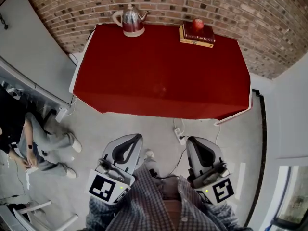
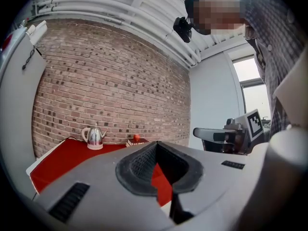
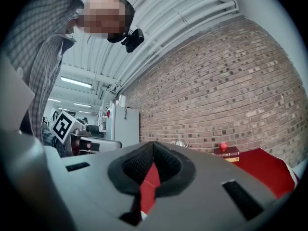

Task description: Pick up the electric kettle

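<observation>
two grippers are held low in front of the person's checked shirt. the left gripper [image 1: 131, 139] and the right gripper [image 1: 196, 142] both have their jaws clenched tip to tip with nothing in them. each gripper view shows the pads meeting, with only red cloth showing through the gap behind.

ahead lies a strip of grey floor [image 1: 144, 126] up to the near edge of the one table [image 1: 159, 76]. only the head view shows the power strip [image 1: 180, 137] and its cable there. it alone also shows a seated person [image 1: 33, 138] off to the left.

the red top is bare across its middle. one electric kettle [image 1: 131, 20] stands upright at the far left corner by the brick wall [image 1: 240, 8]. one apple [image 1: 198, 24] sits on a stack of books [image 1: 197, 36] at the far right.

the left gripper view shows the whole kettle. the right gripper view shows just its top, plus a white cabinet [image 3: 122, 124].
</observation>
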`<action>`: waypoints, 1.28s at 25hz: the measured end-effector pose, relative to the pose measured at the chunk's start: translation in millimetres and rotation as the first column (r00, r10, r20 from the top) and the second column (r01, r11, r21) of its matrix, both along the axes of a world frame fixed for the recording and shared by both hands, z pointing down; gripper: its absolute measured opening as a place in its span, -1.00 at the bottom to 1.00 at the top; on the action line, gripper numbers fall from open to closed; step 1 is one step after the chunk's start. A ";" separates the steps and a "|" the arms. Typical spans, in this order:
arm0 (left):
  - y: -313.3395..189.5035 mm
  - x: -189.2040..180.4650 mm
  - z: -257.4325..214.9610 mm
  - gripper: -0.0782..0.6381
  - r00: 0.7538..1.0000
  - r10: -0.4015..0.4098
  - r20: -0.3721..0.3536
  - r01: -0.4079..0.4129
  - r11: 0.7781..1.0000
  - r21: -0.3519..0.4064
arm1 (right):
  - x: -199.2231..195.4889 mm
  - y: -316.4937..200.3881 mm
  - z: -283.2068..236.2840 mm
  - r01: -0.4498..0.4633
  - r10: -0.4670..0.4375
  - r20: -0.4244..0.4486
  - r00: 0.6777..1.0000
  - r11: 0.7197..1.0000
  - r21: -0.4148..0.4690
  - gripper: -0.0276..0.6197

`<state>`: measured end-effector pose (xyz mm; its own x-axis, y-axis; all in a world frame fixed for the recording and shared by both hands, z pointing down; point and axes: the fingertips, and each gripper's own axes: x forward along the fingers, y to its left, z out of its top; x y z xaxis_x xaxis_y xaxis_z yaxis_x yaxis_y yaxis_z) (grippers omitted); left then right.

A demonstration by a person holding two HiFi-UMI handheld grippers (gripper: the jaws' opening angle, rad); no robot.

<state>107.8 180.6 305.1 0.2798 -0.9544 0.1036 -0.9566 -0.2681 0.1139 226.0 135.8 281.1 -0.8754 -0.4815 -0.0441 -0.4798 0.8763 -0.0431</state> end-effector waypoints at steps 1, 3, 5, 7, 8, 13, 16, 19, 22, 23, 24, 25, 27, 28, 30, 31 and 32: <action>-3.8 -8.5 -0.6 -0.76 1.000 0.001 0.002 -0.001 1.000 0.002 | -7.9 -5.2 -0.2 -0.006 0.006 -0.006 1.000 1.000 0.008 -0.89; -9.8 -25.3 -1.3 -0.76 1.000 0.001 0.003 -0.001 1.000 0.009 | -23.5 -14.2 0.1 -0.018 0.018 -0.015 1.000 1.000 0.015 -0.89; -14.0 -41.4 -0.8 -0.76 1.000 0.000 -0.001 0.000 1.000 0.018 | -38.8 -19.9 0.6 -0.023 0.024 -0.020 1.000 1.000 0.017 -0.89; -17.5 -55.9 0.5 -0.76 1.000 0.000 -0.007 0.000 1.000 0.020 | -52.8 -23.1 -0.4 -0.024 0.025 -0.022 0.999 0.999 0.024 -0.89; -19.0 -62.4 1.4 -0.76 1.000 0.000 -0.011 0.000 1.000 0.018 | -58.5 -24.4 -0.8 -0.026 0.027 -0.025 0.999 0.999 0.029 -0.89; -19.5 -87.9 4.3 -0.76 1.000 -0.014 -0.021 0.015 1.000 0.018 | -77.1 -26.1 2.0 -0.034 0.035 -0.047 0.998 0.999 0.030 -0.89; -16.5 -96.9 2.4 -0.76 0.999 -0.029 -0.020 0.029 0.999 0.040 | -86.3 -24.5 2.6 -0.016 0.019 -0.063 0.998 0.999 0.037 -0.89; -14.1 -106.5 -0.2 -0.76 0.999 -0.049 -0.023 0.050 0.997 0.053 | -94.8 -26.0 2.7 -0.005 0.007 -0.063 0.998 0.999 0.040 -0.89; -11.5 -112.0 0.3 -0.76 0.997 -0.072 -0.022 0.073 0.996 0.044 | -99.9 -29.2 3.6 0.007 -0.005 -0.052 0.999 0.999 0.037 -0.89; -10.8 -113.8 0.9 -0.76 0.996 -0.082 -0.019 0.083 0.996 0.041 | -101.6 -30.5 5.0 0.013 -0.011 -0.054 0.998 0.999 0.034 -0.89; -10.7 -116.1 1.6 -0.76 0.996 -0.093 -0.017 0.093 0.995 0.037 | -103.6 -32.3 6.1 0.019 -0.017 -0.055 0.998 0.999 0.032 -0.89; -11.4 -118.8 1.6 -0.76 0.995 -0.103 -0.016 0.104 0.994 0.037 | -106.0 -34.7 6.3 0.025 -0.023 -0.055 0.998 0.999 0.030 -0.89; -14.0 -124.0 0.0 -0.76 0.993 -0.120 -0.015 0.121 0.992 0.046 | -111.3 -39.8 5.5 0.037 -0.035 -0.048 0.998 0.999 0.030 -0.89; -15.3 -126.1 -0.6 -0.76 0.992 -0.126 -0.012 0.127 0.991 0.050 | -113.9 -42.3 5.7 0.043 -0.041 -0.045 0.998 0.999 0.029 -0.89; -19.3 -130.0 0.2 -0.76 0.991 -0.136 -0.006 0.136 0.990 0.047 | -119.8 -48.7 7.1 0.056 -0.055 -0.042 0.998 0.998 0.026 -0.89; -22.5 -132.1 0.8 -0.76 0.990 -0.141 -0.004 0.141 0.989 0.044 | -123.1 -52.8 7.7 0.064 -0.063 -0.042 0.997 0.998 0.026 -0.89; -26.3 -134.4 1.0 -0.76 0.989 -0.147 -0.003 0.147 0.988 0.045 | -126.8 -57.6 8.2 0.071 -0.070 -0.042 0.997 0.997 0.026 -0.89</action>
